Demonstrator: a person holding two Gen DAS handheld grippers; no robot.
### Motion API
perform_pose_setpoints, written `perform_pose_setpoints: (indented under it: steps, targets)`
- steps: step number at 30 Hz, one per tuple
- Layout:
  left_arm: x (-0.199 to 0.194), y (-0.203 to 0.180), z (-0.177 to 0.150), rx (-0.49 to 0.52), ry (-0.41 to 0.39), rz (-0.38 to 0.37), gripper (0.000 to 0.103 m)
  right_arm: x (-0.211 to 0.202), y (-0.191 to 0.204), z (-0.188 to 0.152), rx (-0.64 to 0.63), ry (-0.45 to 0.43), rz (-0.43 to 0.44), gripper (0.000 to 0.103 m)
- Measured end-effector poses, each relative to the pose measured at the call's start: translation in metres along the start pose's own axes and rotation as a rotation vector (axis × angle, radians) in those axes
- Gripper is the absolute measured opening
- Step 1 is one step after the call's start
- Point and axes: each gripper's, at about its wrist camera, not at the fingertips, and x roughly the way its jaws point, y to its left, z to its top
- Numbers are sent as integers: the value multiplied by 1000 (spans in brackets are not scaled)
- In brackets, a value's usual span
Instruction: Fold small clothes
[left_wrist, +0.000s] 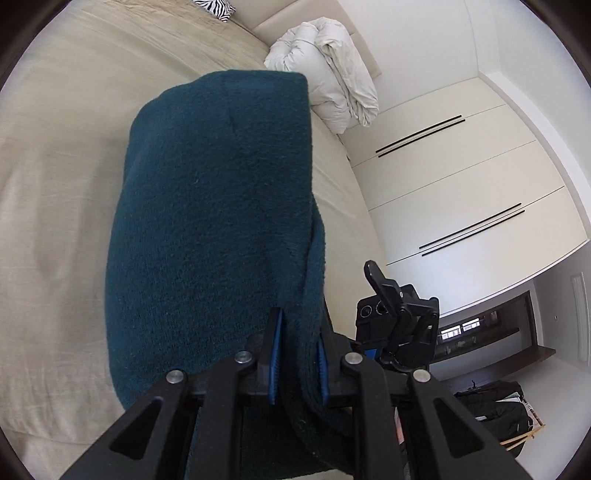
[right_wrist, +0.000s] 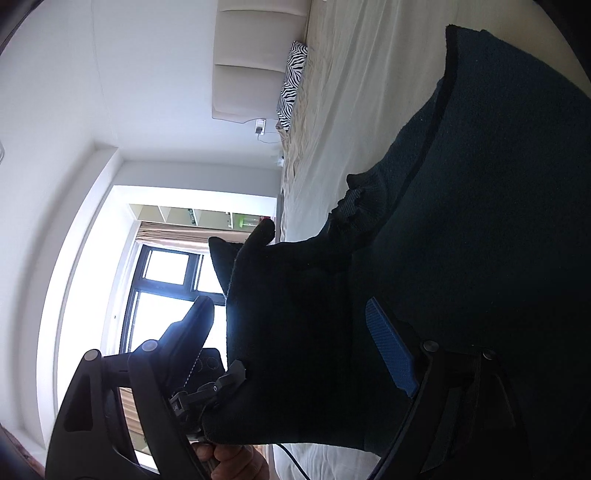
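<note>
A dark teal knitted garment (left_wrist: 214, 221) hangs folded above the beige bed (left_wrist: 55, 184). My left gripper (left_wrist: 297, 358) is shut on its near edge, the cloth pinched between the blue pads (left_wrist: 275, 354). In the right wrist view the same garment (right_wrist: 480, 221) fills the right side, with a ribbed cuff (right_wrist: 362, 206) sticking out. My right gripper (right_wrist: 295, 343) stands wide open, its fingers (right_wrist: 391, 350) on either side of a thick fold of the garment. The right gripper body also shows in the left wrist view (left_wrist: 399, 317).
A white bundled duvet (left_wrist: 328, 81) lies at the bed's far end. A zebra-print pillow (right_wrist: 291, 85) sits by the headboard (right_wrist: 255, 59). White wardrobe doors (left_wrist: 461, 184) stand to the right. A bright window (right_wrist: 166, 288) is behind the right gripper. A dark clothes pile (left_wrist: 495, 410) sits low right.
</note>
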Motion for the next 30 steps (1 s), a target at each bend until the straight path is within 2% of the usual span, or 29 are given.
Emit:
perform_pose_setpoints:
  steps: [3, 6, 8, 11, 16, 19, 21, 22, 23, 25, 26, 30]
  targets:
    - [44, -6, -7, -6, 53, -62, 18, -10, -2, 14, 2, -14, 7, 92]
    - [66, -11, -22, 29, 103, -55, 18, -11, -10, 26, 19, 16, -69, 93]
    - [59, -15, -31, 68, 99, -60, 25, -14, -17, 31, 25, 39, -113, 91]
    - [27, -13, -39, 125, 34, -32, 35, -15, -18, 33, 0, 78, -132, 90]
    - [-3, 6, -39, 136, -12, 31, 35, 0, -6, 29, -87, 158, -206, 90]
    - [-1, 17, -37, 100, -14, 43, 35, 12, 5, 12, -161, 192, -317, 88]
    - [0, 20, -42, 90, -15, 42, 35, 21, 11, 5, -234, 205, -420, 78]
    - [2, 20, -44, 93, -12, 47, 35, 24, 13, 2, -273, 208, -472, 64]
    - [0, 21, -47, 101, -12, 51, 35, 27, 13, 0, -307, 210, -528, 44]
    - [3, 19, -48, 111, -6, 57, 35, 26, 11, 1, -332, 204, -613, 21]
    - [5, 18, -47, 114, -4, 56, 37, 20, 9, 3, -328, 192, -618, 17]
    - [11, 11, -43, 122, -8, 53, 47, -4, 23, 8, -388, 124, -667, 14]
